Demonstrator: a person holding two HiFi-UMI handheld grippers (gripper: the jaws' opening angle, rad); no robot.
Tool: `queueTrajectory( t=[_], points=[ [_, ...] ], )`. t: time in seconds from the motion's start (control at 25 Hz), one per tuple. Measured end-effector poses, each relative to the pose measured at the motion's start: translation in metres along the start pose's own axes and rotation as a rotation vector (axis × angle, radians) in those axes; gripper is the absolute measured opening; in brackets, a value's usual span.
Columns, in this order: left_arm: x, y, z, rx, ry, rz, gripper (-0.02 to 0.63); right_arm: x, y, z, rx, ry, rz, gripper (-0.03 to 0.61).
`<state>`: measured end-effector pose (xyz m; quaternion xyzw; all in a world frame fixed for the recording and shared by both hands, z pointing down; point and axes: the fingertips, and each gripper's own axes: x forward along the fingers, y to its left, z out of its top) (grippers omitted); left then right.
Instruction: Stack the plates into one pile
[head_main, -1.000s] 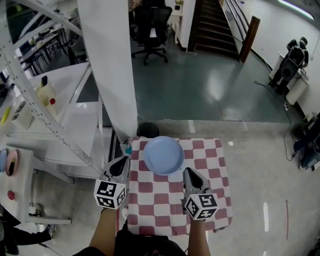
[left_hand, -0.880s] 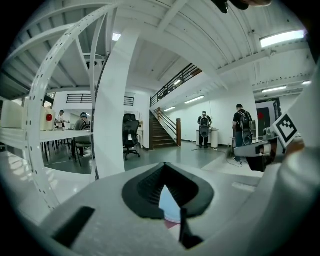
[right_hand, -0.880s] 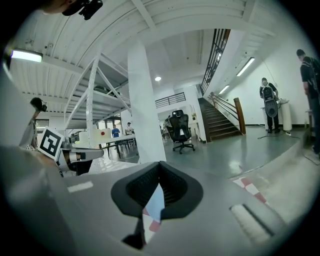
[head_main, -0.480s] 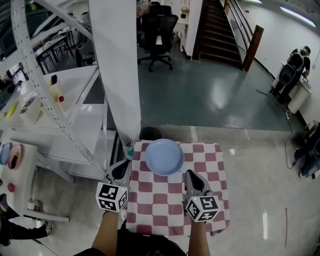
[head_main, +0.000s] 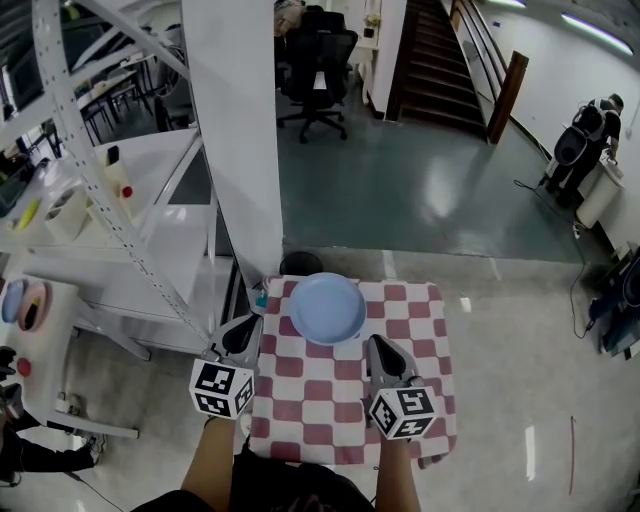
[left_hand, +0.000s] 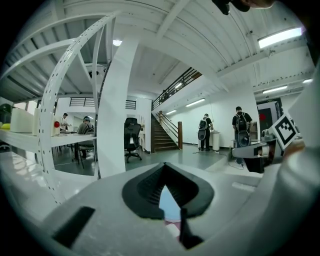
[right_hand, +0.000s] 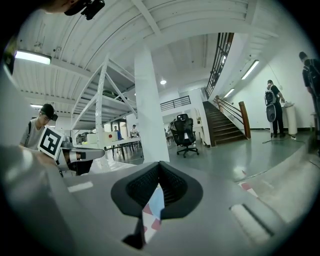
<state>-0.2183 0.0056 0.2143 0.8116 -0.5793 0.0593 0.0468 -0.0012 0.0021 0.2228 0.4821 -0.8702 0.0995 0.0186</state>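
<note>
- Pale blue plate (head_main: 327, 308) sits at the far middle of the table; from my head view I can't tell whether it is a single plate or several in one pile.
- Red-and-white checked cloth (head_main: 345, 405) covers the small table, and the plate lies on it near the far edge.
- My left gripper (head_main: 243, 334) hangs at the table's left edge, near the plate but apart from it. Its jaws are clenched together on nothing. Its own view shows only a thin sliver of blue and checked cloth past the pads.
- My right gripper (head_main: 380, 350) is over the cloth, on the near right of the plate and clear of it. It is also clenched and empty.
- Behind the table stands a white pillar (head_main: 235, 140), with an office chair (head_main: 315, 60) and stairs (head_main: 425, 55) further back.
</note>
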Motion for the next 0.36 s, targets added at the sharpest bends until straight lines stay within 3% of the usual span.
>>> queueTrajectory(
  t=[0.36],
  points=[
    [-0.0057, -0.0019, -0.0033, 0.013, 0.007, 0.003, 0.0, -0.0027, -0.0004, 0.003, -0.011, -0.008, 0.001, 0.008]
  ],
)
